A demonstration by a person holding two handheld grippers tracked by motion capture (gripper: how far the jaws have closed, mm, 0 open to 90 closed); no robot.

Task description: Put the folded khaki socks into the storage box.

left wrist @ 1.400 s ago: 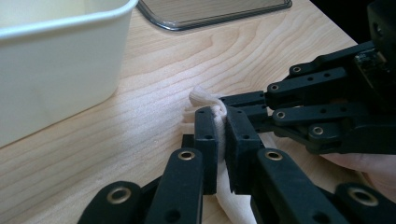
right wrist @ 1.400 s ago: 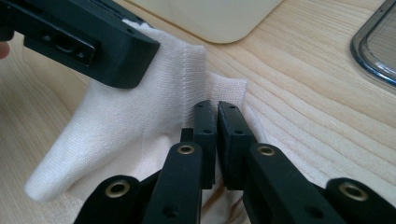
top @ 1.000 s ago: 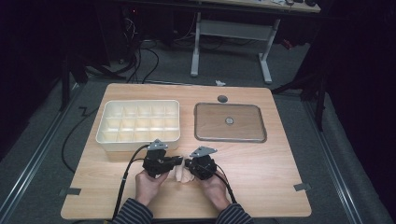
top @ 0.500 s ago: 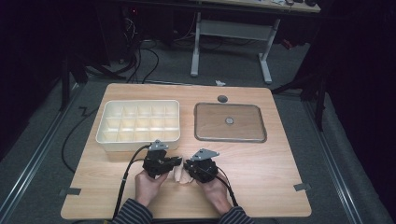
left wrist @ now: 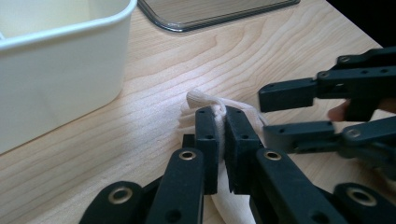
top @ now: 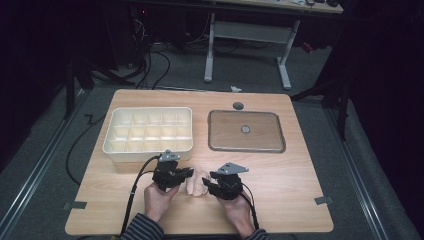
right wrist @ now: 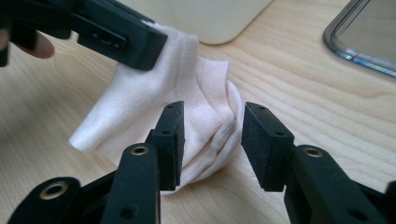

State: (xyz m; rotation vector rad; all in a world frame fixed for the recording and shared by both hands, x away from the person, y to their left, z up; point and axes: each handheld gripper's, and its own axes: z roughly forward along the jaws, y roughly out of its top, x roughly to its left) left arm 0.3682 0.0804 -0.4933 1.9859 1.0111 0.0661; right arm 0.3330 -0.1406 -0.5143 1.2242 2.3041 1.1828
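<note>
A small pale pink cloth (top: 196, 181), perhaps a sock, lies bunched on the wooden table (top: 295, 175) near the front middle. My left gripper (top: 189, 172) comes at it from the left. In the left gripper view it (left wrist: 216, 116) is shut on an upper fold of the cloth (left wrist: 201, 99). My right gripper (top: 206, 182) faces it from the right. In the right gripper view it (right wrist: 212, 119) is open, with its jaws on either side of the bunched end of the cloth (right wrist: 140, 102). A hand holds each gripper.
A white compartment tray (top: 148, 148) stands just behind the left gripper. A flat grey lidded tray (top: 246, 131) lies at the back right, with a small dark round thing (top: 238, 105) beyond it. Bare wood stretches to the right of the grippers.
The right gripper has drawn slightly right and toward the person, so more of the cloth shows between the grippers. The left gripper has hardly moved.
</note>
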